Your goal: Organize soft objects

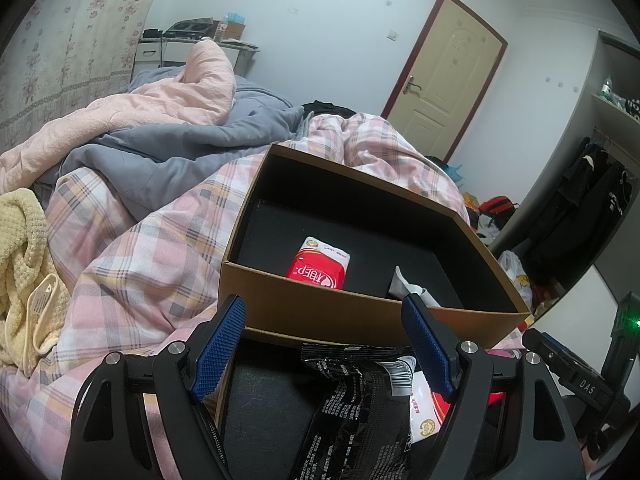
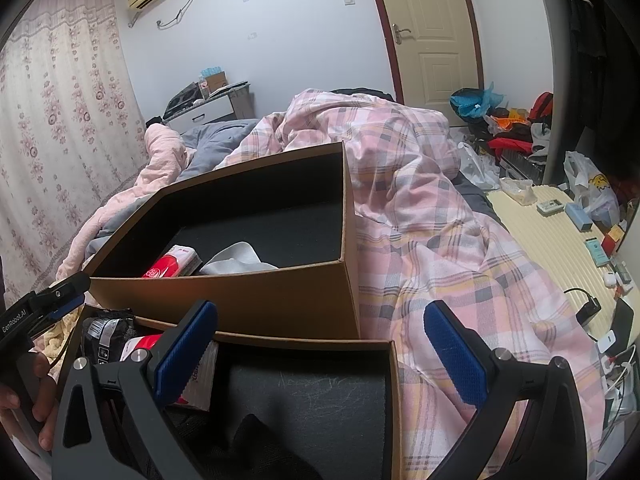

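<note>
Home bedroom: rumpled bed [image 2: 420,208], floral curtains [image 2: 52,112].

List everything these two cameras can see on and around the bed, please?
far box: one, brown card with black lining, on the bed
near box: one, same kind, closest to the cameras
tissue pack: one, red and white, inside the far box
white cloth: one, inside the far box beside the tissue pack
black packet: one, in the near box
plaid quilt: one, pink check, under both boxes
grey blanket: one, bunched behind
pink blanket: one, heaped by the curtain
yellow towel: one, left bed edge
door: one, cream, shut
left gripper: black, blue pads, open
right gripper: same, open
hand: one, holding the left gripper
</note>
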A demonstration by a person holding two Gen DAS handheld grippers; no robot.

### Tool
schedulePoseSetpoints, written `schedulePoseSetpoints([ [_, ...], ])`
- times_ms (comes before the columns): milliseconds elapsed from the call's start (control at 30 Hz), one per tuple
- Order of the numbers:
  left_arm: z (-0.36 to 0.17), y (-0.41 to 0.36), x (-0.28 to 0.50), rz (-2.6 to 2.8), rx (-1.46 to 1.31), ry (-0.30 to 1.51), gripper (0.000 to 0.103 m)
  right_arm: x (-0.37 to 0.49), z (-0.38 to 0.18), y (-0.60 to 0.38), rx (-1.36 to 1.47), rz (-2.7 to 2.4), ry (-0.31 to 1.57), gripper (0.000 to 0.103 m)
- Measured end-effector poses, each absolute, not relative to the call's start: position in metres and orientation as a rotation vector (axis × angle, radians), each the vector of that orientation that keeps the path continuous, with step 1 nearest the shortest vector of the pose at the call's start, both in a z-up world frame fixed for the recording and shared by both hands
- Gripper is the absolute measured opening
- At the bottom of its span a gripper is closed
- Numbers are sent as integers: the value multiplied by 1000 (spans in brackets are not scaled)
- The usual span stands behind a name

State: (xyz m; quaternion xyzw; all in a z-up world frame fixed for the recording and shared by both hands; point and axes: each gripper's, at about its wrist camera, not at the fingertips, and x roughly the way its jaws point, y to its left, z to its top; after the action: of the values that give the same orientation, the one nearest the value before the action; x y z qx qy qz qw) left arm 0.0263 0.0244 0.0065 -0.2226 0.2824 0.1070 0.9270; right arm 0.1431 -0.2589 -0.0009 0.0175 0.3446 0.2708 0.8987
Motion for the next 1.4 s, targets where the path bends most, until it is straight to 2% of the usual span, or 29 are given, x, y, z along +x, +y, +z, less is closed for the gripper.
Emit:
schedulePoseSetpoints([
  [1400,7,20,27,208,-428,576,78,143,-1,-259,34,558,709,102],
])
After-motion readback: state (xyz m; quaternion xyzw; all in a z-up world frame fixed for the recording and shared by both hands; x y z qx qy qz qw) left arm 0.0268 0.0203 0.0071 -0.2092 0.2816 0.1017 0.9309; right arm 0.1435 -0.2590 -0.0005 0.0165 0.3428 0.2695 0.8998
